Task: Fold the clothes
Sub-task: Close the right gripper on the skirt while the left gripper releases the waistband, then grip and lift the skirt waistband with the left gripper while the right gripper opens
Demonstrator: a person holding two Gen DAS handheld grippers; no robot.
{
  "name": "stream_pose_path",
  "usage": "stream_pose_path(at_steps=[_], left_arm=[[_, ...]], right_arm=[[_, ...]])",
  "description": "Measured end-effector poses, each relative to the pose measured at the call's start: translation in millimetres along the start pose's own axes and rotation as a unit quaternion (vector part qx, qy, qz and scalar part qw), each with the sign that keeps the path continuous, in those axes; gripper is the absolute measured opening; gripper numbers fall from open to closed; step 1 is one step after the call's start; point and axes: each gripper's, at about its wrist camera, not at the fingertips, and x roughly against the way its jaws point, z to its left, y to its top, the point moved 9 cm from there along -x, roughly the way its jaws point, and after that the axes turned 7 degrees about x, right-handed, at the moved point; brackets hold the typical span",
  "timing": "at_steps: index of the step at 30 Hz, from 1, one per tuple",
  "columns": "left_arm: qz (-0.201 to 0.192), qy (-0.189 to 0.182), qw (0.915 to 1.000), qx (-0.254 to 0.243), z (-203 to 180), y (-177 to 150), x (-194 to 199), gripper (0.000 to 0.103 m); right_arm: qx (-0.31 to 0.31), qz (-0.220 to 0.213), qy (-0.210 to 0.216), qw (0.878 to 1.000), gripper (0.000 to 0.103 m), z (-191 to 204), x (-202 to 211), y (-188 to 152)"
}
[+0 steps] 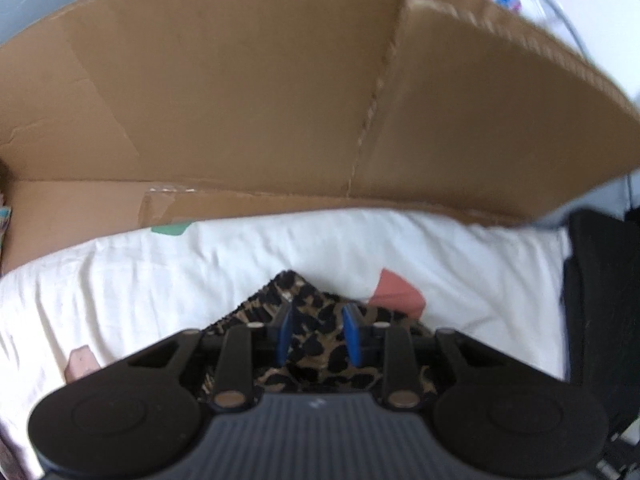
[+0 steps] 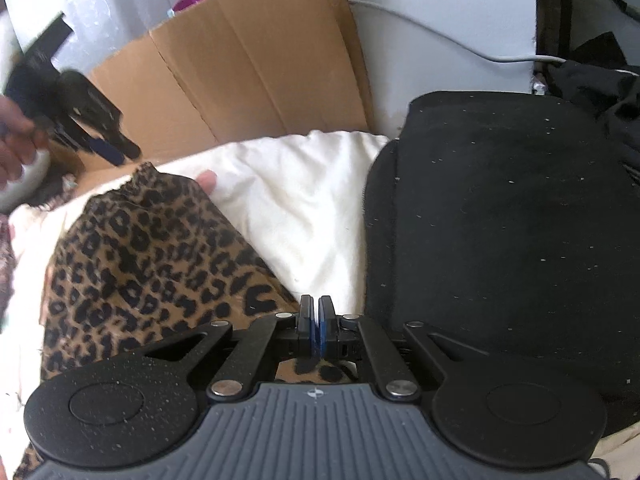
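left claw [image 1: 318,334] released above leopard garment [image 2: 160,264] | right claw [image 2: 316,330] clenched, empty, at its edge | white bedding [image 2: 304,208] beneath

Pale grey wall [image 2: 440,8] behind a propped cardboard sheet [image 1: 260,92]; white bedding [image 2: 312,200] in soft daylight.

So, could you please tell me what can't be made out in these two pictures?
- Leopard-print garment: its near part is hidden under the claw bodies in both wrist views, so its type and fold are unclear.
- Right claw: shut; whether fabric is pinched can't be told.
- Left claw: motion-blurred in the right wrist view.
- Black item: cut off by the frame edge.
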Motion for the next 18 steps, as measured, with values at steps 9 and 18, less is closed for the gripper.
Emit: stream_pose_path(at_steps=[9, 18], left_arm=[[0.010, 0.015, 0.9985, -0.051, -1, -11, -35, 0.029], [0.002, 0.013, 0.9965, -0.083, -6, -6, -48, 0.031]], right_arm=[[0.011, 0.008, 0.061, 0.998, 0.004, 46, -14, 4], [0.033, 0.041, 0.066, 0.996, 0.011, 61, -50, -2]])
